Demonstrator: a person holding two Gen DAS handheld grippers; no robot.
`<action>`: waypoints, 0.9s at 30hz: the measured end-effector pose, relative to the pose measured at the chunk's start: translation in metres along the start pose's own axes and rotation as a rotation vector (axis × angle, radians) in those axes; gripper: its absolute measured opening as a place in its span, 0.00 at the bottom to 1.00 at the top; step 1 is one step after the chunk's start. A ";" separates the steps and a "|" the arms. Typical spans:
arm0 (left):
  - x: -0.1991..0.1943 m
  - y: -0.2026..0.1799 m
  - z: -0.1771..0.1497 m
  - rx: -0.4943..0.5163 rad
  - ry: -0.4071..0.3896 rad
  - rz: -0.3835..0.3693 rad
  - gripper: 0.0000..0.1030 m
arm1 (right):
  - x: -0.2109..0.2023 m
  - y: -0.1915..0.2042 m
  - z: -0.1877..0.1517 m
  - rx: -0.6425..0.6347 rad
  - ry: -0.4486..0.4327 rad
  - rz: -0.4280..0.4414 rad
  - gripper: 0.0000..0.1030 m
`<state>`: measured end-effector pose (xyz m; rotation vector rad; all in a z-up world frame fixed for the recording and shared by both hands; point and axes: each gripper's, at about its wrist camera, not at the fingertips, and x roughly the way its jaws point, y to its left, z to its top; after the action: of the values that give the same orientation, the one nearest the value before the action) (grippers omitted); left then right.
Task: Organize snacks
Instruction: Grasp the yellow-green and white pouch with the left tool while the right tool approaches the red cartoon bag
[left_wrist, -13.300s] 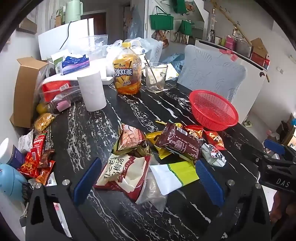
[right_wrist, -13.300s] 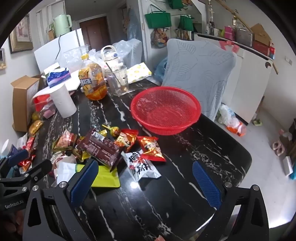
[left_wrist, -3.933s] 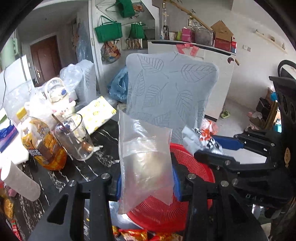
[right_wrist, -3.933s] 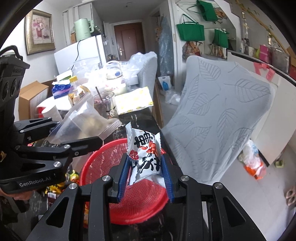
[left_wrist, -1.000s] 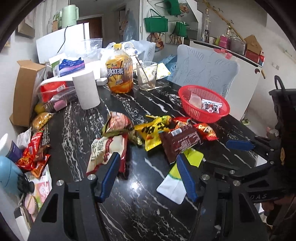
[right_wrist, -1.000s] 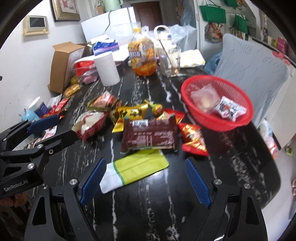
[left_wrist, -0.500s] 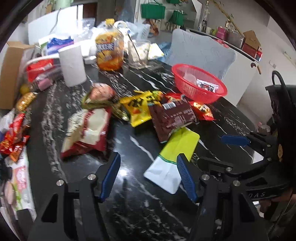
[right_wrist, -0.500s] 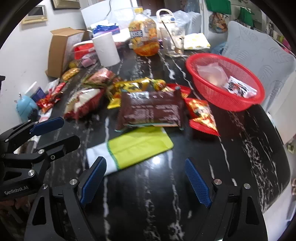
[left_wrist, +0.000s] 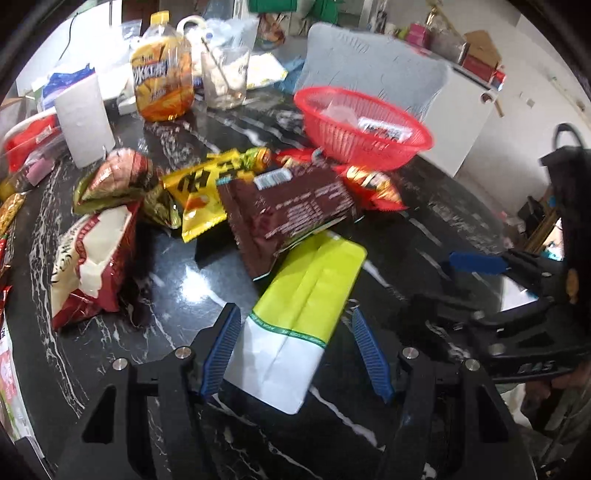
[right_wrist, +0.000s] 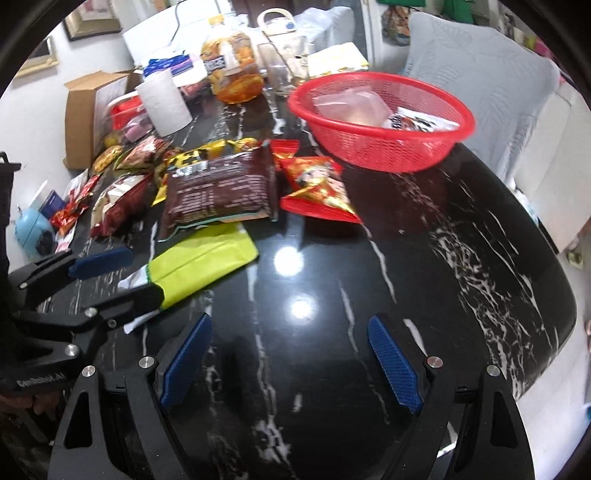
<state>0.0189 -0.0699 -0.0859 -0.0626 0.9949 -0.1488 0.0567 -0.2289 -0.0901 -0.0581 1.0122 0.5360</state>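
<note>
The black marble-patterned table (right_wrist: 424, 236) carries a loose pile of snack packets on its left half and the red basket (right_wrist: 380, 147) toward the far right, with a tea bottle (left_wrist: 162, 85), a glass and a paper roll (right_wrist: 164, 103) behind. The basket now holds a clear pouch (right_wrist: 347, 105) and a white printed packet (right_wrist: 421, 123); about thirteen seconds ago it was empty, so I count two items sorted. Over the last second I have brought the left gripper (left_wrist: 295, 350) down and forward: the yellow-green and white pouch (left_wrist: 299, 306), previously ahead of the fingers, now lies between the spread blue pads (left_wrist: 221, 350), its white end nearest the camera. The jaws stand apart and are not yet touching it. The right gripper (right_wrist: 291, 358) is also spread wide, holds nothing and hovers over bare table, well apart from the pile. The pouch lies flat on the table with the brown packet (left_wrist: 284, 210) overlapping its far end. In my judgement the next step is to close on the pouch's near end, then draw it clear, since the overlap may drag the brown packet along.
</note>
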 end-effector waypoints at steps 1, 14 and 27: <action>0.004 0.001 0.001 -0.012 0.017 0.007 0.60 | 0.000 -0.002 0.000 0.006 -0.004 -0.001 0.85; 0.008 -0.008 -0.004 -0.023 -0.007 0.023 0.51 | 0.003 -0.019 0.009 0.001 -0.031 -0.026 0.85; -0.009 -0.002 -0.018 -0.102 0.002 0.097 0.30 | 0.006 -0.032 0.034 0.080 -0.050 0.000 0.85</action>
<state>-0.0009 -0.0706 -0.0882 -0.1076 1.0054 -0.0092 0.1007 -0.2441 -0.0825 0.0259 0.9840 0.4947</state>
